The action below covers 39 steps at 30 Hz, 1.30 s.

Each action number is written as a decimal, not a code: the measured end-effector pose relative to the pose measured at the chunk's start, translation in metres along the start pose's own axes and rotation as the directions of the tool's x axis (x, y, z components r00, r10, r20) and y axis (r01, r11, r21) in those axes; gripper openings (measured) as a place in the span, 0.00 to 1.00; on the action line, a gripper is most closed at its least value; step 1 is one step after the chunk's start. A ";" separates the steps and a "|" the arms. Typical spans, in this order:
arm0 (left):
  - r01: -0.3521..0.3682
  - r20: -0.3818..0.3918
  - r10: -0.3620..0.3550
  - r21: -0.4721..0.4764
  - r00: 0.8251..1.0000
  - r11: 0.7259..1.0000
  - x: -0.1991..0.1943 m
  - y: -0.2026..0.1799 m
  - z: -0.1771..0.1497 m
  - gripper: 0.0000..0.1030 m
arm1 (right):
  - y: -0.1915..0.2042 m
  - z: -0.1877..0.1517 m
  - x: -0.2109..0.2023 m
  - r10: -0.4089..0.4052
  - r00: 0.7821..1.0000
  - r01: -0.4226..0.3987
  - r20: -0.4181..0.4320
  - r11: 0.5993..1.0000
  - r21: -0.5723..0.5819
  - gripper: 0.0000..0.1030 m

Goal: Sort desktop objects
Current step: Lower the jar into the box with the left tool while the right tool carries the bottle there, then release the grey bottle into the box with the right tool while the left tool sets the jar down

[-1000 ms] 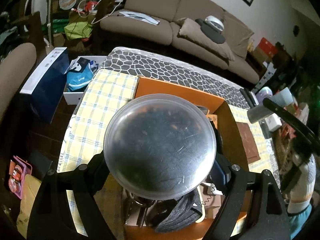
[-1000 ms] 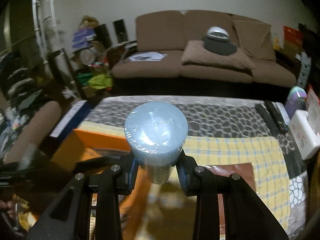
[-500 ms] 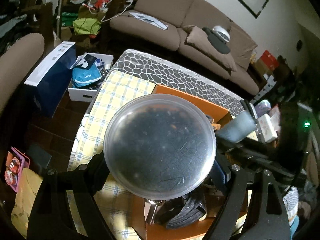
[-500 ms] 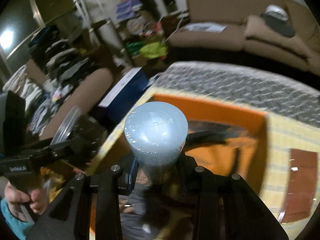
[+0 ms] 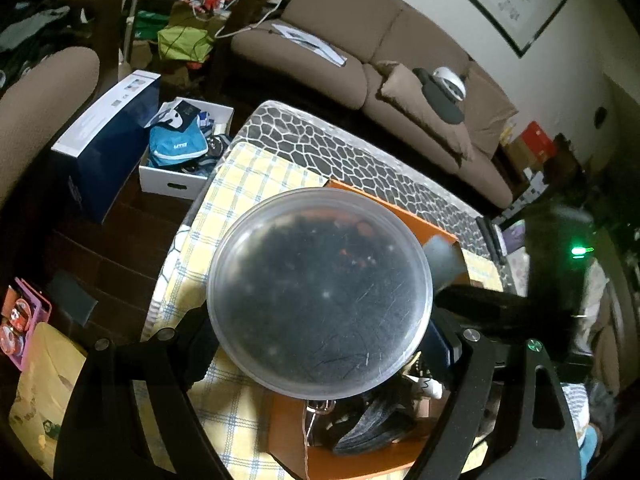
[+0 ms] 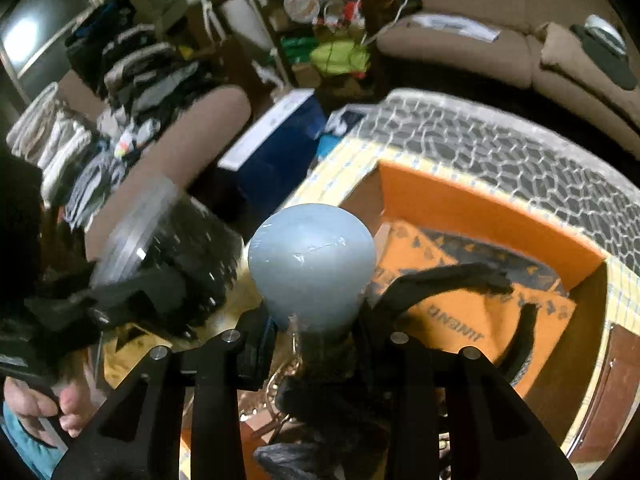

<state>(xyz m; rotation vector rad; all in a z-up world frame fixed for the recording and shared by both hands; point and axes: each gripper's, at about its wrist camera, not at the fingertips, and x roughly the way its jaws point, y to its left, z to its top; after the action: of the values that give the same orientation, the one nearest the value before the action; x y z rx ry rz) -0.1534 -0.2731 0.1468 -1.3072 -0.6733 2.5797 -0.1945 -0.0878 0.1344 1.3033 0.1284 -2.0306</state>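
My left gripper (image 5: 320, 320) is shut on a round clear plastic tub (image 5: 320, 292) with dark contents, its lid facing the camera. It hangs over the near left corner of the orange box (image 5: 400, 216). The same tub (image 6: 160, 248) shows blurred at the left of the right wrist view. My right gripper (image 6: 314, 320) is shut on a grey-blue wrapped cylinder (image 6: 312, 260), held above the orange box (image 6: 480, 208). The cylinder (image 5: 442, 256) peeks out beside the tub in the left wrist view. Inside the box lie an orange printed bag (image 6: 460, 312), a black curved band (image 6: 448, 276) and dark cloth (image 5: 372, 420).
The box stands on a yellow checked cloth (image 5: 248, 184) over a pebble-patterned table. A brown notebook (image 6: 620, 392) lies right of the box. On the floor to the left are a blue carton (image 5: 104, 148) and a white box (image 5: 180, 176). A sofa (image 5: 360, 60) lies behind. A hand (image 6: 36, 404) holds the left gripper.
My right gripper swung left and down with the cylinder, from facing the sofa to hanging over the orange box. My left gripper drifted left with the tub and rolled a little.
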 end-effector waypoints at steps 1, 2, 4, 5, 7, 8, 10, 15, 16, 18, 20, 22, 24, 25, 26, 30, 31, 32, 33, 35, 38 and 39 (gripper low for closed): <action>0.003 0.001 -0.003 -0.002 1.000 1.000 -0.001 0.000 0.000 0.81 | -0.002 0.000 0.005 -0.002 1.000 0.002 -0.021 1.000 0.004 0.33; 0.005 0.001 -0.005 -0.003 1.000 1.000 -0.001 0.001 0.000 0.81 | -0.003 0.000 0.011 0.001 0.999 -0.001 -0.044 1.000 0.008 0.33; 0.008 0.003 -0.008 -0.007 1.000 1.000 -0.002 0.002 0.000 0.81 | -0.005 0.000 0.020 0.012 0.997 -0.011 -0.078 1.000 0.015 0.33; 0.010 0.005 -0.010 -0.012 1.000 1.000 -0.002 0.003 0.001 0.81 | -0.006 0.001 0.025 0.012 0.995 -0.011 -0.094 1.000 0.016 0.33; 0.011 0.003 -0.011 -0.017 1.000 1.000 -0.001 0.004 0.001 0.81 | -0.006 0.004 0.038 -0.011 0.992 0.013 -0.126 1.000 0.011 0.33; 0.012 0.001 -0.012 -0.019 1.000 1.000 0.000 0.004 0.001 0.81 | -0.006 0.005 0.042 -0.017 0.991 0.018 -0.135 1.000 0.010 0.33; 0.014 -0.004 -0.014 -0.022 1.000 1.000 0.002 0.004 0.000 0.81 | -0.010 0.009 0.049 -0.028 0.989 0.032 -0.143 0.999 0.021 0.33; 0.019 -0.003 -0.019 -0.026 1.000 0.999 0.002 0.005 0.001 0.81 | -0.016 0.016 0.060 -0.047 0.990 0.054 -0.135 0.997 0.050 0.34; 0.020 -0.003 -0.020 -0.028 1.000 0.999 0.002 0.005 0.001 0.81 | -0.017 0.016 0.062 -0.052 0.990 0.060 -0.132 0.997 0.054 0.34; 0.020 -0.004 -0.021 -0.031 1.000 0.999 0.002 0.006 0.001 0.81 | -0.019 0.017 0.064 -0.074 0.989 0.083 -0.124 0.994 0.067 0.37; 0.023 -0.005 -0.023 -0.033 1.000 0.999 0.002 0.006 0.001 0.81 | -0.023 0.018 0.063 -0.078 0.990 0.089 -0.119 0.992 0.088 0.38; 0.025 -0.006 -0.025 -0.033 1.000 0.999 0.002 0.005 0.001 0.81 | -0.027 0.018 0.058 -0.056 0.994 0.067 -0.098 0.991 0.120 0.44; 0.028 -0.005 -0.029 -0.030 1.000 0.999 0.001 0.002 0.001 0.81 | -0.027 0.017 0.050 -0.052 0.995 0.062 -0.082 0.990 0.129 0.46; 0.030 -0.006 -0.030 -0.030 1.000 0.999 0.001 0.001 0.000 0.81 | -0.026 0.017 0.044 -0.058 0.996 0.066 -0.070 0.990 0.123 0.48; 0.033 -0.004 -0.033 -0.030 0.999 0.999 0.001 -0.001 0.000 0.81 | -0.024 0.015 0.037 -0.066 0.996 0.072 -0.058 0.991 0.115 0.52; 0.048 -0.004 -0.048 -0.028 0.999 0.998 0.003 -0.011 -0.001 0.81 | -0.023 0.001 0.000 -0.119 0.993 0.118 0.007 0.990 0.081 0.61; 0.053 -0.006 -0.053 -0.024 0.999 0.998 0.004 -0.016 -0.002 0.81 | -0.024 -0.004 -0.010 -0.130 0.991 0.127 0.026 0.989 0.079 0.66; 0.056 -0.006 -0.056 -0.019 0.998 0.998 0.005 -0.020 -0.003 0.81 | -0.025 -0.010 -0.020 -0.143 0.989 0.139 0.047 0.987 0.078 0.71; 0.058 -0.007 -0.058 -0.013 0.998 0.998 0.007 -0.024 -0.003 0.81 | -0.026 -0.020 -0.035 -0.165 0.984 0.160 0.072 0.984 0.074 0.72; 0.062 -0.012 -0.062 0.007 0.998 0.998 0.011 -0.036 -0.005 0.81 | -0.025 -0.034 -0.051 -0.205 0.973 0.199 0.106 0.978 0.065 0.76; 0.076 -0.017 -0.075 0.046 0.997 0.996 0.023 -0.057 -0.004 0.81 | -0.027 -0.062 -0.075 -0.261 0.953 0.254 0.153 0.965 0.063 0.79; 0.079 -0.020 -0.078 0.060 0.997 0.995 0.028 -0.064 -0.003 0.81 | -0.029 -0.074 -0.082 -0.274 0.947 0.265 0.166 0.961 0.073 0.79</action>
<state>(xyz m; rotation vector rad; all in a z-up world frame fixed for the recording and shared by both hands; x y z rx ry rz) -0.1708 -0.2059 0.1555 -1.2573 -0.6258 2.5031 -0.1364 0.0077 0.1583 1.1821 0.1846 -2.3854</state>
